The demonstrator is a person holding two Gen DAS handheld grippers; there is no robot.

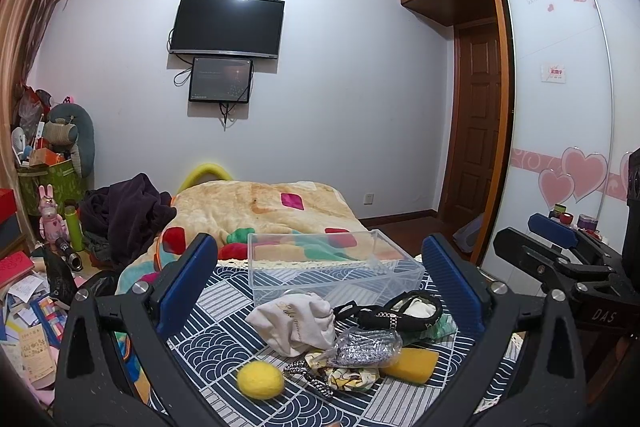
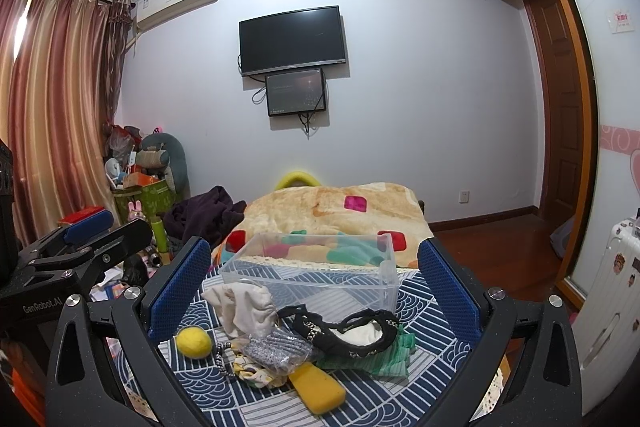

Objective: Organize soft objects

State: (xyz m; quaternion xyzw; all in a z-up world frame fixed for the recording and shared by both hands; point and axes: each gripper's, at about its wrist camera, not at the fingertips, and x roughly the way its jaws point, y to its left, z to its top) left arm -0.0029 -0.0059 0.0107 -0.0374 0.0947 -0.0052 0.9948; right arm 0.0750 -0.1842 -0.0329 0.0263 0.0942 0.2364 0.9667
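A heap of soft items lies on a blue patterned cloth (image 1: 224, 327): a yellow felt ball (image 1: 260, 380) (image 2: 194, 343), a white pouch (image 1: 296, 321) (image 2: 244, 307), a yellow sponge (image 1: 412, 361) (image 2: 318, 389), a black studded strap (image 1: 396, 315) (image 2: 348, 333), a clear bag of grey material (image 1: 366, 345) (image 2: 276, 349), a printed scrunchie (image 1: 350, 375) and a green cloth (image 2: 380, 359). Behind the heap stands a clear plastic box (image 1: 332, 267) (image 2: 320, 267), empty. My left gripper (image 1: 320, 275) and right gripper (image 2: 316, 283) both hover open above the heap, holding nothing.
A bed with a patchwork blanket (image 1: 272, 211) lies beyond the cloth, with dark clothes (image 1: 128, 215) at its left. Clutter and boxes (image 1: 32, 267) fill the left floor. A wardrobe (image 1: 560, 107) and a suitcase (image 2: 608, 299) stand on the right.
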